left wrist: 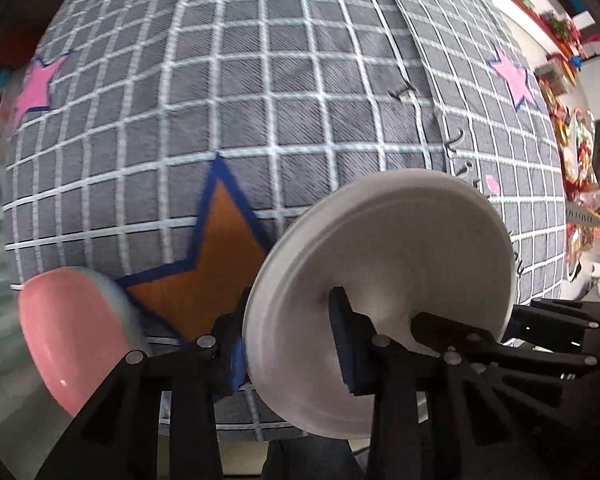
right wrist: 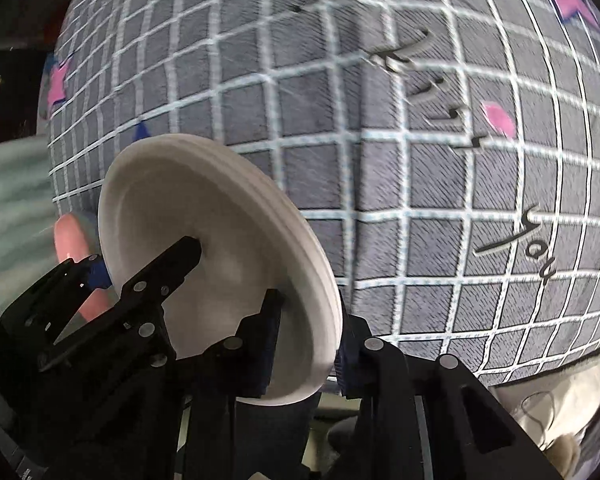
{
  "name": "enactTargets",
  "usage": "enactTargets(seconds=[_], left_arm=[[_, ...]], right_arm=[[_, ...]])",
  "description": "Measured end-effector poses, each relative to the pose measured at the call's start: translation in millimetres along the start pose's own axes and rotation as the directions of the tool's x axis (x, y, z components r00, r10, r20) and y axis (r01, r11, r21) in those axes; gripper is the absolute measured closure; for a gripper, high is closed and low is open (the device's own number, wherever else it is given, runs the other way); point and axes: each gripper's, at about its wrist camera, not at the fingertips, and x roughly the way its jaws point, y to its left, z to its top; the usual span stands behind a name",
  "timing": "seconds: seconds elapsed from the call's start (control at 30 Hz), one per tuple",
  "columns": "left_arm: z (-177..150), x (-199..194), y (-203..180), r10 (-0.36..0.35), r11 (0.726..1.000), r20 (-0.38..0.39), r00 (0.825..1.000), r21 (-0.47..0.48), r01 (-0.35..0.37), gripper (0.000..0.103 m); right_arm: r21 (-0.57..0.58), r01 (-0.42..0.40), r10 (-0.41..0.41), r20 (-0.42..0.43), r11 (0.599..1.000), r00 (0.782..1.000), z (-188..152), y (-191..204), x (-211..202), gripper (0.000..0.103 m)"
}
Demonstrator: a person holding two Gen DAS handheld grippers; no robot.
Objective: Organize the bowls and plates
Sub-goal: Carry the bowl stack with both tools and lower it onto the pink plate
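A white plate [left wrist: 380, 248] [right wrist: 204, 208] hangs tilted above the grey checked tablecloth [left wrist: 260, 100] [right wrist: 380, 200], held from both sides. My left gripper [left wrist: 288, 300] is shut on its left rim, one blue pad on each face. My right gripper [right wrist: 310, 312] is shut on the opposite rim. Each gripper shows in the other's view: the right gripper [left wrist: 484, 320] at the plate's right, the left gripper [right wrist: 140, 256] at its left. A pink bowl [left wrist: 64, 328] [right wrist: 70, 236] lies blurred to the left, beyond my left fingers, apart from the plate.
The cloth carries an orange star [left wrist: 216, 264] and pink stars [left wrist: 512, 76]. Its near edge runs just below the grippers. Cluttered red and gold decorations [left wrist: 576, 152] fill the far right. A pale floor with a thin cable [right wrist: 540, 408] shows past the table's corner.
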Motion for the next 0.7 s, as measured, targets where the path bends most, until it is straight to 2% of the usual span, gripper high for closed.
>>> enactTargets(seconds=[0.27, 0.43, 0.7], left_arm=[[6, -33, 42, 0.006, 0.997, 0.06, 0.998, -0.075, -0.001, 0.064], [-11, -46, 73, 0.015, 0.992, 0.088, 0.996, -0.129, -0.004, 0.064], [-42, -54, 120, 0.026, 0.973, 0.111, 0.993, -0.231, 0.0, 0.064]], right_arm=[[-0.088, 0.017, -0.014, 0.031, 0.996, 0.999, 8, 53, -16, 0.077], [-0.146, 0.03, -0.025, 0.04, 0.989, 0.999, 11, 91, -18, 0.077], [-0.252, 0.058, -0.05, 0.036, 0.966, 0.998, 15, 152, 2, 0.077]])
